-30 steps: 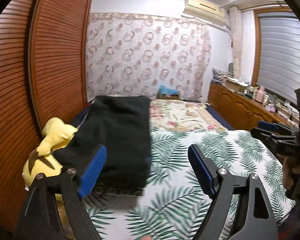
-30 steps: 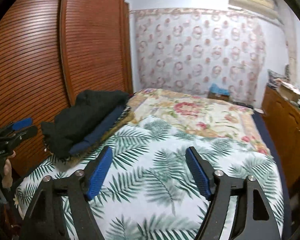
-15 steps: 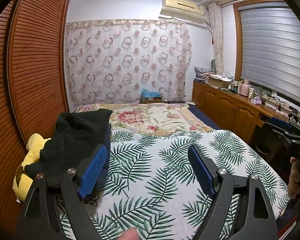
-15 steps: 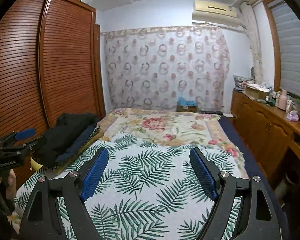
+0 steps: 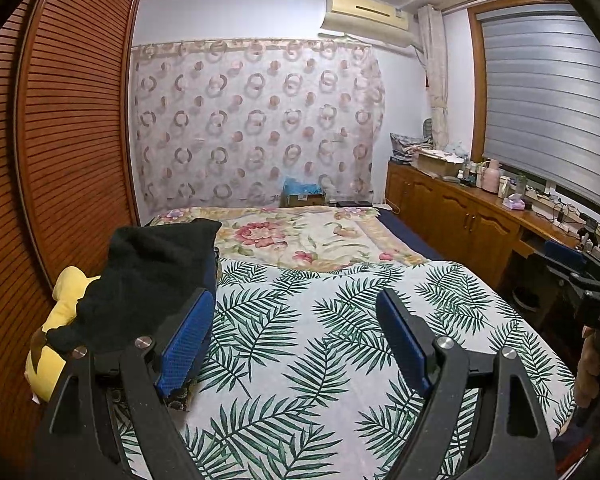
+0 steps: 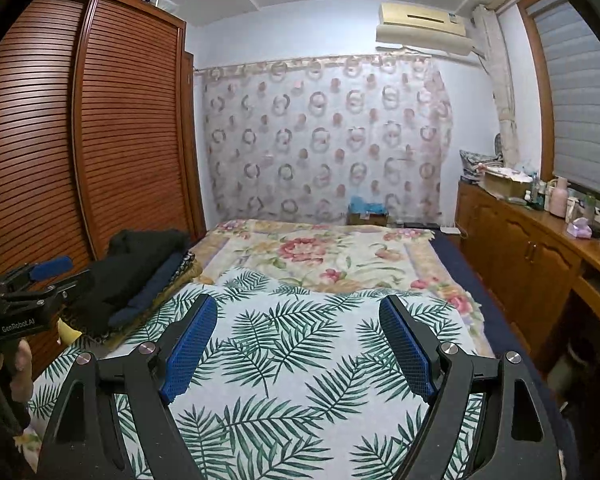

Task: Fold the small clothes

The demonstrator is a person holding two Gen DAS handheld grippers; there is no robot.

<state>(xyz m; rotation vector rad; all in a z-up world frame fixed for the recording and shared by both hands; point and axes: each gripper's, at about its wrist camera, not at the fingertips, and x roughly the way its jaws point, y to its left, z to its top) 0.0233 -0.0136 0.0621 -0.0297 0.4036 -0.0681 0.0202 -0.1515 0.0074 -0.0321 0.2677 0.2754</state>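
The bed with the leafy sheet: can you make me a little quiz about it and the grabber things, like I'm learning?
1. True or false: the left hand-held gripper is shut on the black garment.
2. Multiple choice: what yellow thing lies beside the black garment? A) yellow plush toy B) banana C) lamp
3. Fill in: the right hand-held gripper hangs open over the ____-print sheet.

Key: 1 false, both hand-held grippers are open and hold nothing. 2 A. 3 palm-leaf.
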